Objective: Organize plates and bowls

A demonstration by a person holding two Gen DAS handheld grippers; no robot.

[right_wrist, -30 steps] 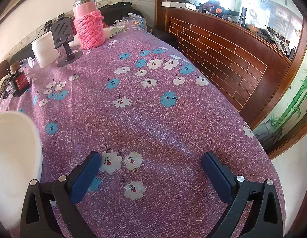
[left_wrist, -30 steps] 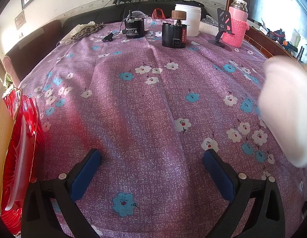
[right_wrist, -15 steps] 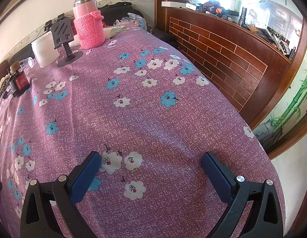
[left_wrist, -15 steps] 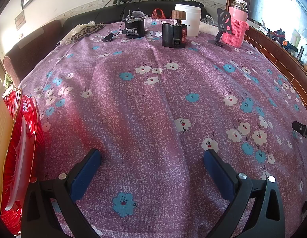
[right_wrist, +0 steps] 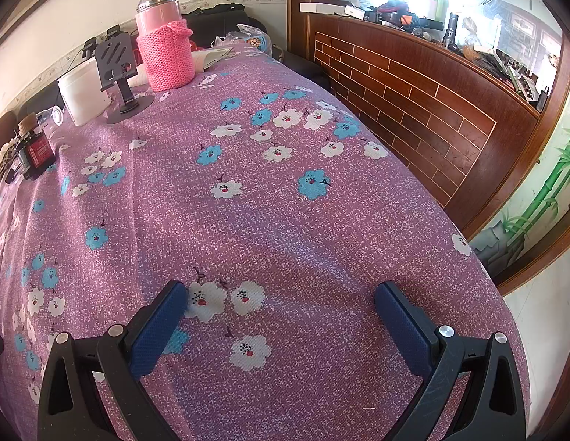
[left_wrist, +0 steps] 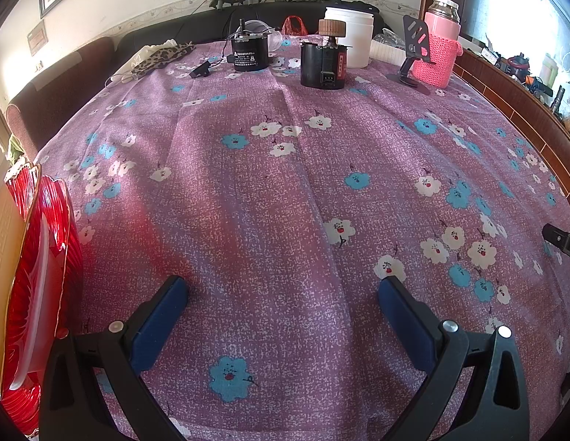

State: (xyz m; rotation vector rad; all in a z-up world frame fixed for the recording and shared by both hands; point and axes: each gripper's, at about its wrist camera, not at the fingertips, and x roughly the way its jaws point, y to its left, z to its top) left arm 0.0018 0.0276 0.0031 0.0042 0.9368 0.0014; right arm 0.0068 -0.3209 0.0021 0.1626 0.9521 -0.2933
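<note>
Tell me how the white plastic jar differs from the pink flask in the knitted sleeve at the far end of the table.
The white plastic jar is squat, wide and bare; the pink flask in the knitted sleeve is taller and slimmer, wrapped below in pink knit. The jar is white all over, while the flask is capped in shiny metal. In the left wrist view the jar stands left of the flask. Both stand upright on the purple floral tablecloth.
</note>
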